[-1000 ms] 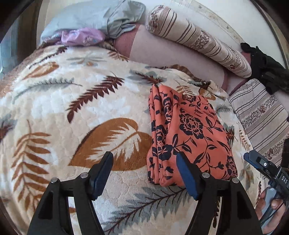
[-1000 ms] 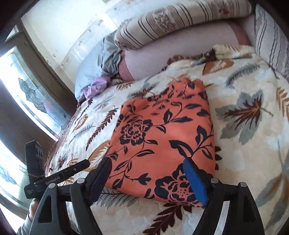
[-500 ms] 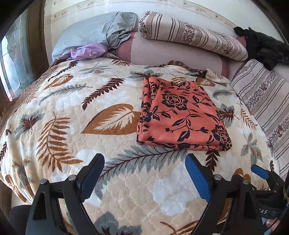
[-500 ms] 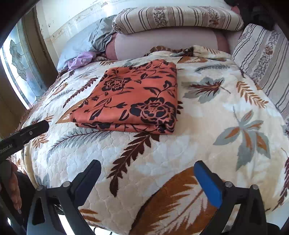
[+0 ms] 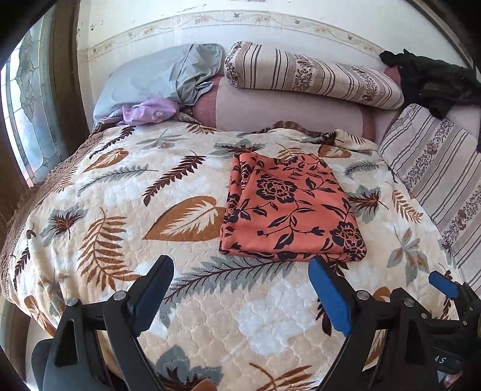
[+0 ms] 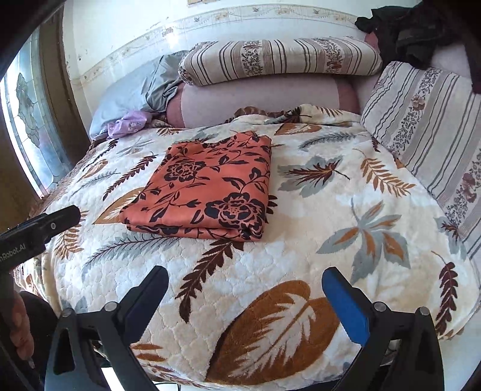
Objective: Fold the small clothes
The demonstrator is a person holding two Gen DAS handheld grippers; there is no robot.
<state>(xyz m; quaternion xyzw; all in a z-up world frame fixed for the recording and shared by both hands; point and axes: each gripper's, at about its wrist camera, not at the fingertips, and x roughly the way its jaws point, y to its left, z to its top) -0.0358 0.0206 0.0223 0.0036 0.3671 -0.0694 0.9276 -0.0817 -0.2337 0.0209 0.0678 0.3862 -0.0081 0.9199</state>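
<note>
Orange floral cloth [image 5: 288,207] is lying folded mid-bed, on the leaf blanket [image 5: 120,210]. Left hand-held gripper [image 5: 240,291] & right hand-held gripper [image 6: 245,300] are hanging released, nothing btwn jaws. Fold's looking done; best leaving edges undisturbed.

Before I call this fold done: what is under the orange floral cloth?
The orange floral cloth lies folded flat on the leaf-patterned blanket, which shows on every side of it. Its near edge shows stacked layers. Whatever lies beneath or between those layers is covered.

sunlit bed [image 5: 270,315], white wall [image 5: 150,24], stained-glass window [image 5: 27,105]
</note>
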